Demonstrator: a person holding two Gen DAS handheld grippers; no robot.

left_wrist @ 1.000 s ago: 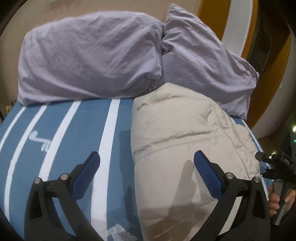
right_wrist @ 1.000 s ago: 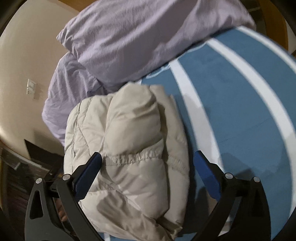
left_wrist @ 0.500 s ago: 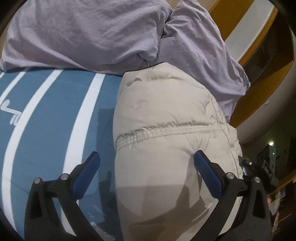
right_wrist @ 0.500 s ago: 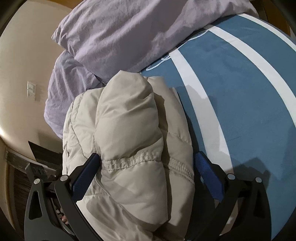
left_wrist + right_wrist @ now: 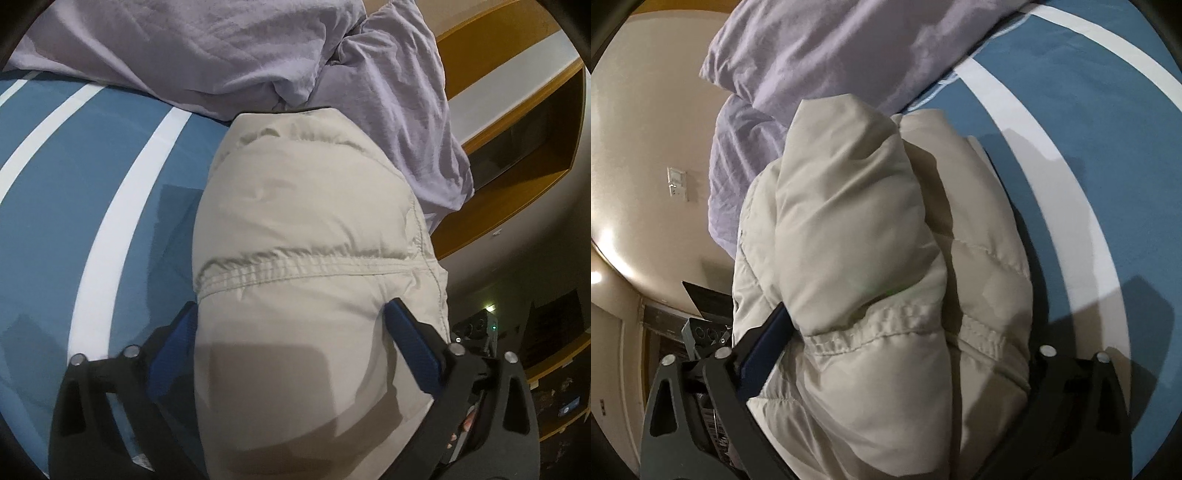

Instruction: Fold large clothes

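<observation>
Both grippers, left (image 5: 291, 328) and right (image 5: 901, 332), now lower, wide-spread jaws straddling the folded beige jacket (image 5: 314, 236)

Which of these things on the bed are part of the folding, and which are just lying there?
Part of the job:
beige puffer jacket
left gripper
right gripper

Just there:
lilac pillows
blue striped bedcover
wall switch

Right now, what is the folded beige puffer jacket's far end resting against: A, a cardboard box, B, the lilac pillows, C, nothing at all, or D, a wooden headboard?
B: the beige puffer jacket butts up against the lilac pillows at the head of the blue striped bedspread.
</observation>
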